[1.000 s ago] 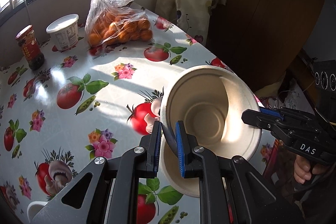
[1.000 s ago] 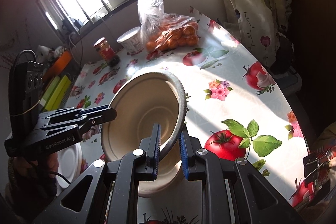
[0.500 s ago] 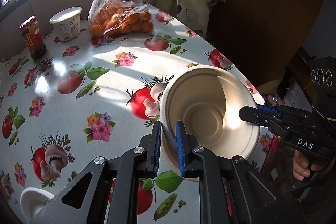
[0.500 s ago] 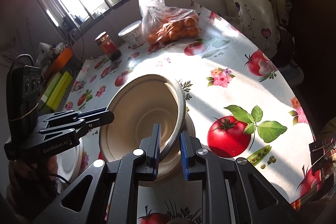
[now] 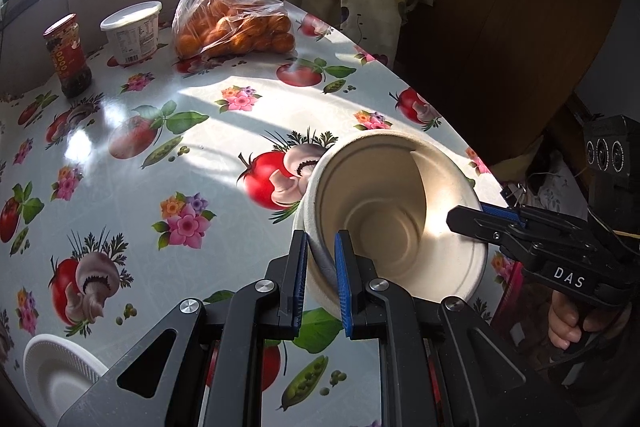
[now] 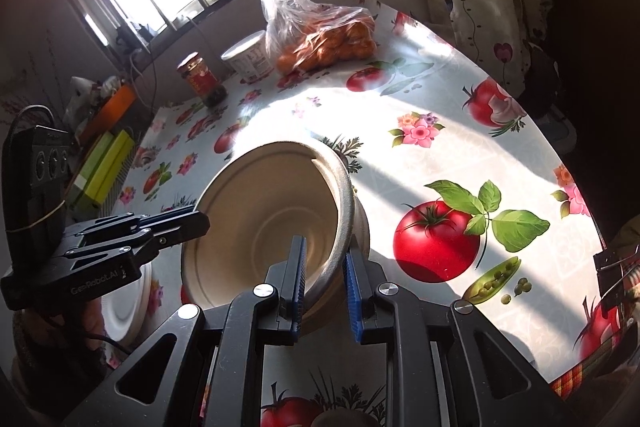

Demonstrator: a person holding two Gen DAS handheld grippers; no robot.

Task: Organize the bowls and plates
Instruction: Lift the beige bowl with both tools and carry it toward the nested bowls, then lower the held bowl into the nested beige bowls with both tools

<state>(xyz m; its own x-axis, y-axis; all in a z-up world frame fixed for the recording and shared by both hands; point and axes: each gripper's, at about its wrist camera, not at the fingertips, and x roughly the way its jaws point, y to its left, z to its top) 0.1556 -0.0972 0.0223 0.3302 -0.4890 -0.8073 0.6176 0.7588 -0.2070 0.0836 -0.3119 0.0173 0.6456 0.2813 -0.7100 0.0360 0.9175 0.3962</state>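
Observation:
A beige paper bowl (image 5: 384,227) (image 6: 272,211) hangs tilted just over a second beige bowl (image 6: 361,227) on the flowered tablecloth (image 5: 120,227). My left gripper (image 5: 321,239) is shut on the upper bowl's rim; from the right wrist it shows at the bowl's left side (image 6: 196,223). My right gripper (image 6: 325,247) grips the opposite rim, with the bowl's wall between its blue pads. In the left wrist view it reaches in from the right (image 5: 466,219), held by a hand. A white plate (image 5: 60,363) (image 6: 128,303) lies on the table near the left gripper.
At the back by the window stand a plastic bag of oranges (image 5: 236,31), a white tub (image 5: 132,31) and a dark jar with a red label (image 5: 68,55). The table's curved edge (image 5: 452,131) runs close behind the bowls. A green and yellow box (image 6: 104,167) lies off to the left.
The held bowl has sunk closer to the bowl under it. The left wrist view has drawn back, so more table and the white plate show. Both grippers keep hold of the rim.

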